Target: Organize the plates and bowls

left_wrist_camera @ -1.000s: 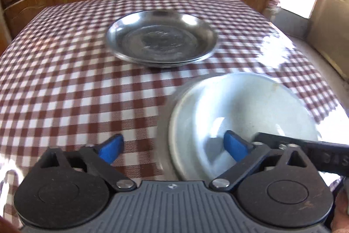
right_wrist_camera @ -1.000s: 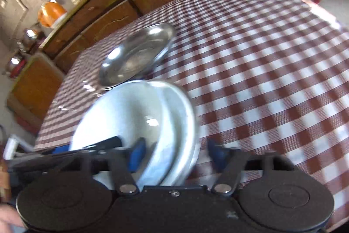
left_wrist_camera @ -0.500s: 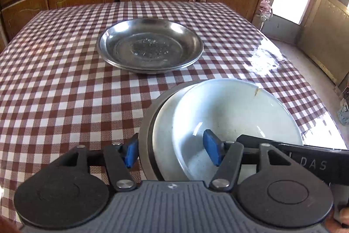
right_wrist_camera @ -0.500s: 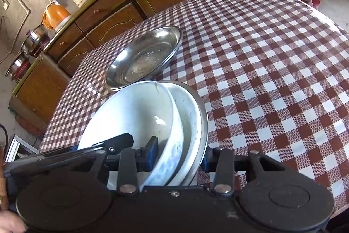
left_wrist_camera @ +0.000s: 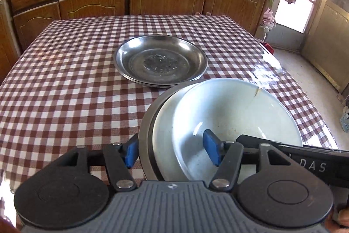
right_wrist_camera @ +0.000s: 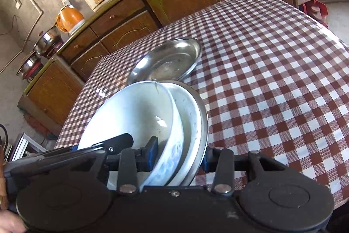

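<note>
Both grippers clamp the nested stack: the left gripper (left_wrist_camera: 172, 151) bites its left edge, the right gripper (right_wrist_camera: 180, 155) its right edge, pinching white bowl (left_wrist_camera: 237, 115), white plate (left_wrist_camera: 163, 130) and steel plate (left_wrist_camera: 144, 134) together. Best keep both grips level and carry it slowly over the steel dishes (left_wrist_camera: 160, 60) mid-table (left_wrist_camera: 65, 80), lowering centred.

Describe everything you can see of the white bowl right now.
The white bowl is glossy, ceramic-looking, with a crack running from its far rim and a blue pattern outside. It sits tilted, nested in a white dish inside a metal plate. Both the left gripper and right gripper clamp the stack's rims.
</note>
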